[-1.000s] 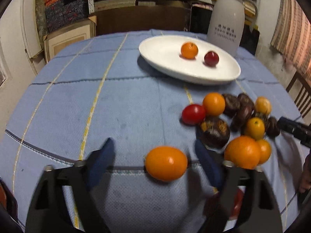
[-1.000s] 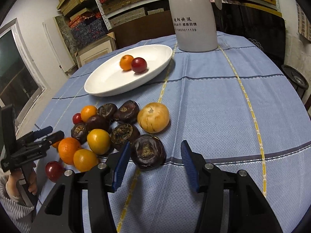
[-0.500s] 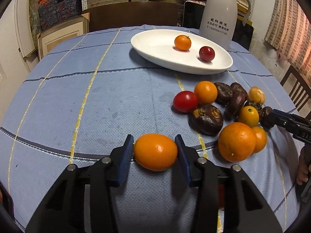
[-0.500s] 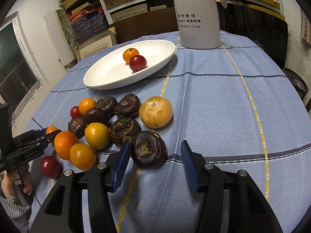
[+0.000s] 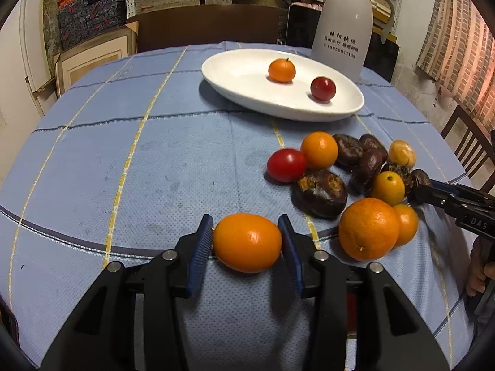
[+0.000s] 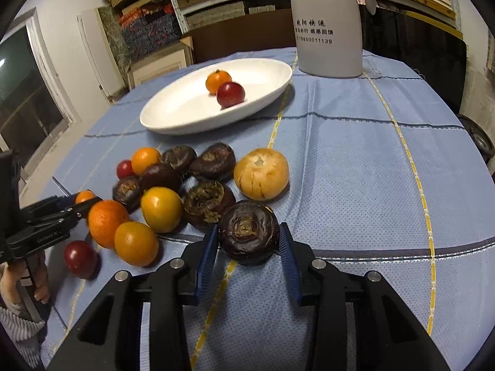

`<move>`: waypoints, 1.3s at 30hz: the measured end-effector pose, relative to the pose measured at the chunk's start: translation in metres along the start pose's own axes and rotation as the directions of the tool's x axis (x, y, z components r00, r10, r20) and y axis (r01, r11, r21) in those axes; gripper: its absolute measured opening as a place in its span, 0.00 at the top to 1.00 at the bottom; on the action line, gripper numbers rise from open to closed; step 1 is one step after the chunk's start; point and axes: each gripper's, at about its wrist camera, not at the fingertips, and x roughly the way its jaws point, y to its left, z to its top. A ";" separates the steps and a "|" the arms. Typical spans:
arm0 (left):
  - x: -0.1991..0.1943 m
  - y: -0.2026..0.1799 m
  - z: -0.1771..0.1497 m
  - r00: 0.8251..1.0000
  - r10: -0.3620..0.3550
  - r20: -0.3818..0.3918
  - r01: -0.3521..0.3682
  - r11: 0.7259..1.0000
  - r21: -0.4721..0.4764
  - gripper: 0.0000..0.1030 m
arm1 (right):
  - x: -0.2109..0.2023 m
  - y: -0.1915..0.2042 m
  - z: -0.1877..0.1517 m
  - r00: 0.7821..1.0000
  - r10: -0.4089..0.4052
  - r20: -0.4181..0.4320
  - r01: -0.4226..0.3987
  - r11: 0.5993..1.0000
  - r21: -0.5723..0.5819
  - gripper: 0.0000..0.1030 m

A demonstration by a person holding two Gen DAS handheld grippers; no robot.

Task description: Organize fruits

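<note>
My left gripper (image 5: pixel 244 221) is shut on an oval orange fruit (image 5: pixel 247 242) that rests on the blue tablecloth, near the table's front. In the right wrist view my right gripper (image 6: pixel 248 228) has its jaws closing, and both blue pads touch a dark wrinkled fruit (image 6: pixel 249 232) at the near edge of the heap. The heap (image 6: pixel 161 207) mixes orange, yellow, red, dark and one tan fruit. Behind it a white oval plate (image 5: pixel 247 77) holds a small orange (image 5: pixel 281 70) and a red fruit (image 5: pixel 323 88).
A tall white flask (image 5: pixel 343 21) stands behind the plate. A wooden chair (image 5: pixel 464 142) sits off the table's right edge. Shelves and boxes line the back wall. A person's hand (image 6: pixel 37 278) holds the left gripper's handle.
The left jaws came together on the oval orange fruit. The right jaws, wide around the dark fruit before, have closed onto it. Neither hand has shifted much.
</note>
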 end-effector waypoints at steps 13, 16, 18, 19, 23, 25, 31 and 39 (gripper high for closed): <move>0.007 -0.018 0.096 0.998 0.001 0.066 -0.004 0.999 0.045 0.59 | -0.009 -0.003 0.076 0.995 0.079 0.068 -0.082 0.996 0.035 0.61; 0.030 -0.021 0.121 0.998 -0.015 0.058 0.014 1.000 0.025 0.67 | 0.010 0.006 0.100 0.995 0.084 0.060 -0.085 0.996 0.020 0.61; 0.045 -0.023 0.133 0.998 -0.025 0.052 0.024 1.000 0.019 0.67 | 0.029 0.015 0.113 0.994 0.103 0.048 -0.104 0.995 0.016 0.61; 0.055 -0.023 0.139 0.998 -0.035 0.046 0.035 0.999 0.012 0.67 | 0.037 0.018 0.117 0.993 0.108 0.041 -0.108 0.994 0.011 0.61; 0.080 -0.026 0.149 0.998 -0.049 0.031 0.049 0.999 0.010 0.67 | 0.069 0.029 0.128 0.995 0.101 0.010 -0.101 0.995 0.001 0.61; 0.085 -0.022 0.149 0.998 -0.044 0.036 0.044 0.999 0.002 0.67 | 0.078 0.029 0.129 0.996 0.091 0.000 -0.091 0.996 0.004 0.61; 0.056 0.009 0.117 1.000 -0.017 0.011 0.017 1.000 0.010 0.67 | 0.077 0.030 0.123 0.995 0.102 -0.002 -0.102 0.995 -0.016 0.61; 0.027 0.019 0.065 0.995 -0.103 -0.011 0.103 0.995 -0.007 0.54 | 0.073 0.030 0.125 0.995 0.102 0.018 -0.102 0.995 -0.013 0.61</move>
